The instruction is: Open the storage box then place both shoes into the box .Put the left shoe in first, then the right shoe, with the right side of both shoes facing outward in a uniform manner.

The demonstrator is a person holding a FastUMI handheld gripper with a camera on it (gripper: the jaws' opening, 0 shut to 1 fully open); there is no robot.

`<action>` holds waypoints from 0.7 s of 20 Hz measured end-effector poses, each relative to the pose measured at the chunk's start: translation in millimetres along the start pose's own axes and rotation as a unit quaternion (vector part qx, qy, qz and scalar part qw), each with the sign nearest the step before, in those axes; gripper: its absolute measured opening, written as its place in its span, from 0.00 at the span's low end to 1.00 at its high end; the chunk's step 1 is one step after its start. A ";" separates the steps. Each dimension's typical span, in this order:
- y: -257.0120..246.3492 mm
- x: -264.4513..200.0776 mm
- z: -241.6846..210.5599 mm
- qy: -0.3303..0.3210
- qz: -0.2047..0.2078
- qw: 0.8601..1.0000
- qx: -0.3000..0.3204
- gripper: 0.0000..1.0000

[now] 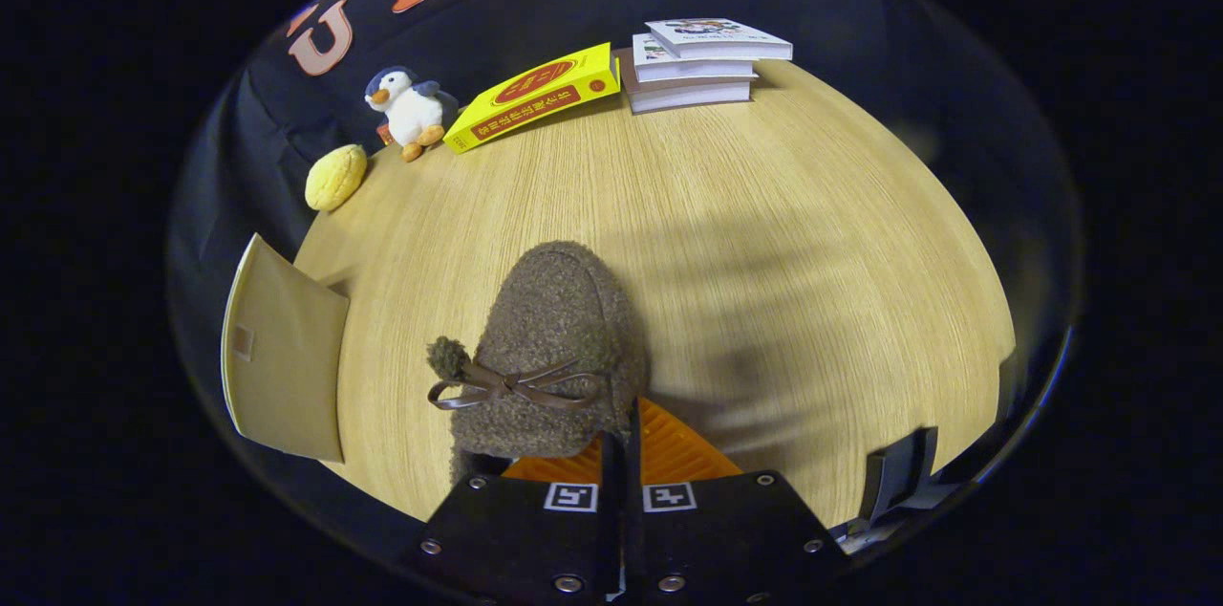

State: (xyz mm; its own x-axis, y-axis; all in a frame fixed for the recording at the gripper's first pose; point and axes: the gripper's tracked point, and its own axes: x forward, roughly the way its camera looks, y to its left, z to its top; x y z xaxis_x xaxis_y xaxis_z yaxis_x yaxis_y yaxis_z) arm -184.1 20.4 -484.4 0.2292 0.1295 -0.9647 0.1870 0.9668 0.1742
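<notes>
- The brown fleece shoe [549, 348] hangs just ahead of the gripper [623, 439], toe pointing away over the wooden worktop [764, 233].
- The gripper's fingers are drawn narrow, pinching the shoe's back rim.
- It looks light, soft and floppy; fleece gives grip, but the collar may fold.
- Best hold: the firmer heel rim, not the thin bow [511, 386].
- The storage box's open flap [282, 353] stands near, off to one side.

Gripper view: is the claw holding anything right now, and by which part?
Yes. The claw is shut on the brown fuzzy bow-tied shoe, pinching its rear collar edge, toe pointing away over the wooden table.
</notes>
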 end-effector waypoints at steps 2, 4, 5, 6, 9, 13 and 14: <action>15.5 -17.2 2.1 -0.007 0.000 1.000 -0.005 0.03; 35.3 -33.4 7.4 -0.014 -0.004 1.000 -0.013 0.03; 46.8 -40.1 10.6 -0.017 -0.005 1.000 -0.015 0.03; 58.3 -46.6 14.5 -0.021 -0.007 1.000 -0.020 0.03; 96.9 -63.2 25.3 -0.033 -0.005 0.999 -0.035 0.03; 155.1 -76.4 33.0 -0.034 0.010 0.998 -0.052 0.03; 170.5 -81.5 34.7 -0.035 0.014 0.998 -0.059 0.03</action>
State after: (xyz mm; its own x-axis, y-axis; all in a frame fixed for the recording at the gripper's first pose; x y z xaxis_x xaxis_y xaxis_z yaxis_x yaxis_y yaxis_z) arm -137.8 167.1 -369.2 0.2989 0.1447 -0.9433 0.0678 0.9827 0.1722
